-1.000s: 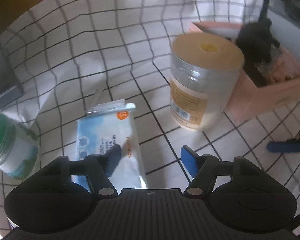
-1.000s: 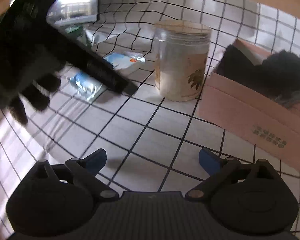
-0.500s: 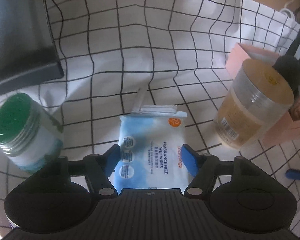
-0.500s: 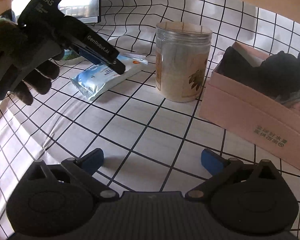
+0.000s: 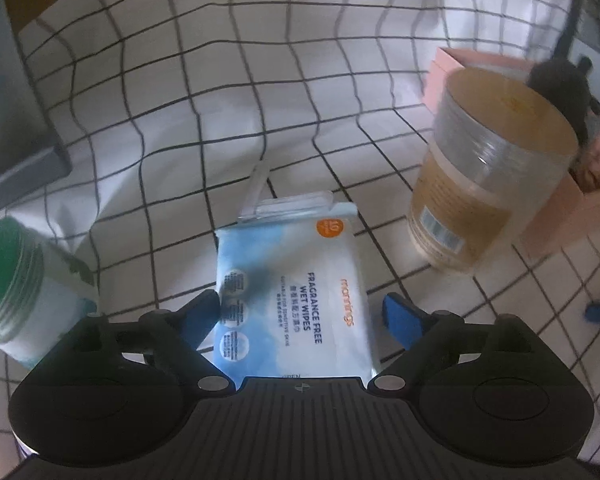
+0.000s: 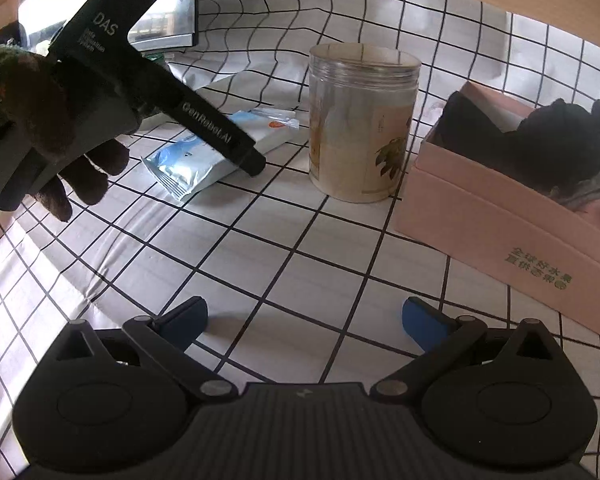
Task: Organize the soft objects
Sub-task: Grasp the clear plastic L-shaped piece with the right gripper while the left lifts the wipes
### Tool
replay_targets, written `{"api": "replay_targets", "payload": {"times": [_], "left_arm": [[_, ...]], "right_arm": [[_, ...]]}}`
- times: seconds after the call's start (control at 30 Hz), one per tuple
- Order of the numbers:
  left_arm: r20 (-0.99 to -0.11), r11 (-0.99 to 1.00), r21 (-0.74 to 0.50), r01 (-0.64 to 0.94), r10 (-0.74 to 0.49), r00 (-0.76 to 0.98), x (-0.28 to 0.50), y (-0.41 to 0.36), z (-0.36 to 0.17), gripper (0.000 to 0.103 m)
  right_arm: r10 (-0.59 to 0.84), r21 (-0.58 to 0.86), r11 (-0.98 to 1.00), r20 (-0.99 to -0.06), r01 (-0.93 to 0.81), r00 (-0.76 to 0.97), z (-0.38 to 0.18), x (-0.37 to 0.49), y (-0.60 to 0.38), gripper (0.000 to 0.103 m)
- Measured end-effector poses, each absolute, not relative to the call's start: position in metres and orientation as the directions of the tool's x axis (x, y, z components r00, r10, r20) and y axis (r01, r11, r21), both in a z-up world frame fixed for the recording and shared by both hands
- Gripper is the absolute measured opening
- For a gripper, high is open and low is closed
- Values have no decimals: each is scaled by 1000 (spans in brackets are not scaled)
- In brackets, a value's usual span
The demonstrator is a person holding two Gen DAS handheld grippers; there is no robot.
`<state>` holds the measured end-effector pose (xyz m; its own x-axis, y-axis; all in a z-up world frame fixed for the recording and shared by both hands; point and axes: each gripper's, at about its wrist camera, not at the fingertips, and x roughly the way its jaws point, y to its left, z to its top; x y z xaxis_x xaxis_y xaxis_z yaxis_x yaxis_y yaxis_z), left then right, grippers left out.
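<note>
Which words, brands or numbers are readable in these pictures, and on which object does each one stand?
"FRAGRANCE FREE WET WIPES", "mannings", "10": wet wipes pack.
"DAS", "GenRobot.AI": left gripper body.
Green Chinese print on pink box: not legible to me.
Clear jar label, barcode: too blurred.

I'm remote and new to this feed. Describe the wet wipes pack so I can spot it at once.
On the white black-gridded tablecloth, find the tall clear jar standing against the pink box. In the left wrist view, the wet wipes pack lies flat to the jar's left, between the opening jaws of the left gripper, which do not press it. It is the only flat, soft blue-and-white pouch; the green-lidded jar is a round tub.
</note>
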<state>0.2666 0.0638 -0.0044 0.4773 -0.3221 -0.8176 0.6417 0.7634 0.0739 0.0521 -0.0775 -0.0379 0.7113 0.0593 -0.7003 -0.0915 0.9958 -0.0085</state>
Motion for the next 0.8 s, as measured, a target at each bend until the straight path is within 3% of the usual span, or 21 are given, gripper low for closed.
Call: {"api": "replay_targets", "payload": {"times": [0.1,0.17,0.4,0.57,0.8], "left_arm": [[-810,774,44,632,-343,476,269,70,-5,91],[-798,766,54,640,-352,489,266,76,-3,83],[-797,820,12,572,-338,501,259,106,8,81],[-780,864,-24,504,-332,531,234,149,28,80],[-828,876,55,480,-228,512,197,197,35,80]], "right_arm": [[44,-8,998,-704,-70,708,-37,52,-77,103],[47,-10,997,-706,-76,707,-37,52,-78,103],[63,-31,991,-737,-127,673,-30,62,-76,102],[94,-59,983,-659,-177,746,-4,67,-48,100],[232,39,964,-605,-262,762,35,122,4,98]]}}
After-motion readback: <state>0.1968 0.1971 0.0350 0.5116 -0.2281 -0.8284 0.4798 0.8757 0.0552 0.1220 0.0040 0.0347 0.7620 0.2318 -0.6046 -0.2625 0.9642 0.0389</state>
